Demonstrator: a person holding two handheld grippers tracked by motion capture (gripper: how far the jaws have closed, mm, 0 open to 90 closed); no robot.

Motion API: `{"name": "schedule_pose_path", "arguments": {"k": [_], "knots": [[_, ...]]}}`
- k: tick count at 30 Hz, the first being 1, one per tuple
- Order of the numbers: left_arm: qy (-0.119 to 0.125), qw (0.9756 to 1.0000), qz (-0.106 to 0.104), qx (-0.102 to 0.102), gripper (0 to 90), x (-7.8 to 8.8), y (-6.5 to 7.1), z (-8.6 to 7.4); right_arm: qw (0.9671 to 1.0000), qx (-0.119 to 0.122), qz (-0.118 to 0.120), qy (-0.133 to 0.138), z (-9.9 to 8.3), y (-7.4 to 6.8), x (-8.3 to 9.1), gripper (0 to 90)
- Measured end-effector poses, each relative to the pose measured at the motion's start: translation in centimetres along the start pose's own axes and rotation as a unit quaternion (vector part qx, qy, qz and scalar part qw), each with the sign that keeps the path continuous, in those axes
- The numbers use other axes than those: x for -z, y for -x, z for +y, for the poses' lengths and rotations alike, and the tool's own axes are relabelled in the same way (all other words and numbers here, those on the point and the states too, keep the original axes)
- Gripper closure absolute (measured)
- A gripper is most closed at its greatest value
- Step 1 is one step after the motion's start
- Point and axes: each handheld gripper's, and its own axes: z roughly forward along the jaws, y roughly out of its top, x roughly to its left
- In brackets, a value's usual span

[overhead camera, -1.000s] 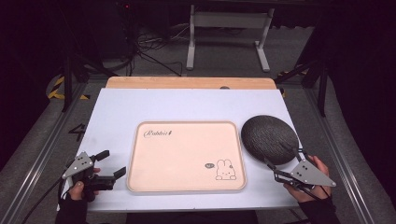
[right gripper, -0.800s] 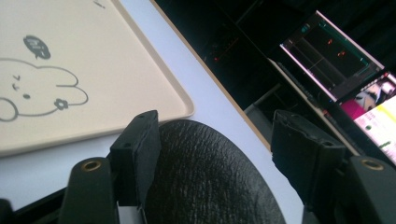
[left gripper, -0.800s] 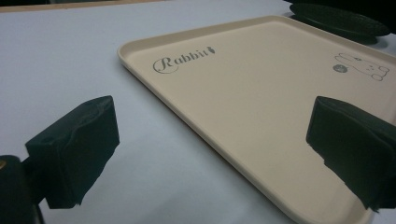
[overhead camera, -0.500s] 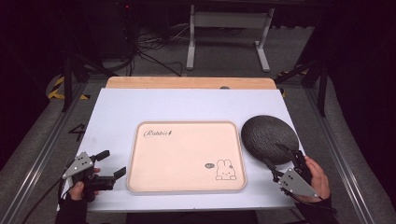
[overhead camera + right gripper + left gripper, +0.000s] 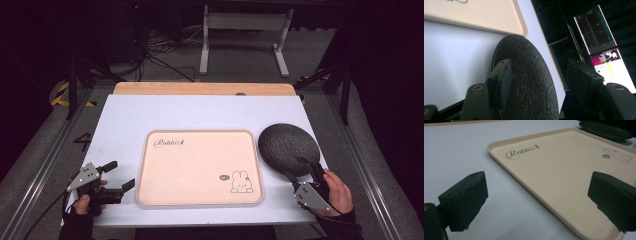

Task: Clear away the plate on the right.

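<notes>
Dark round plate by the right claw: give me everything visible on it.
The dark plate is round, shallow, charcoal-black with a pebbled, leather-like texture. It lies flat on the white table, right of the cream rabbit tray, close to its edge. The right claw straddles its near rim, jaws just closing; whether the pads press on it yet is unclear.

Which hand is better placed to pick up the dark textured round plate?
Right: the right gripper already straddles the near rim of the dark textured round plate, jaws just closing; the left gripper waits across the cream rectangular tray.

Tray [image 5: 200, 167] blocks table centre; dark plate [image 5: 289, 148] at R; L side free.
</notes>
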Motion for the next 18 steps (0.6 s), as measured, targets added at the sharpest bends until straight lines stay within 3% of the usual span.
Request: {"name": "schedule_pose_path", "arguments": {"k": [6, 7, 12, 18], "knots": [[0.000, 1.0000, 0.000, 0.002, 3.5, 0.0, 0.0, 0.0, 0.9996, 0.026, -0.007, -0.009, -0.3, -0.4, -0.1, 41.1], [0.000, 1.0000, 0.000, 0.002, 3.5, 0.0, 0.0, 0.0, 0.9989, 0.043, -0.005, -0.016, -0.4, -0.7, -0.2, 40.7], [0.000, 1.0000, 0.000, 0.002, 3.5, 0.0, 0.0, 0.0, 0.9983, 0.053, -0.013, -0.021, -0.4, -1.1, -0.1, 44.7], [0.001, 1.0000, 0.000, -0.001, 3.5, 0.0, 0.0, 0.0, 0.9950, 0.094, -0.010, -0.032, -0.3, -1.7, -0.5, 46.3]]}}
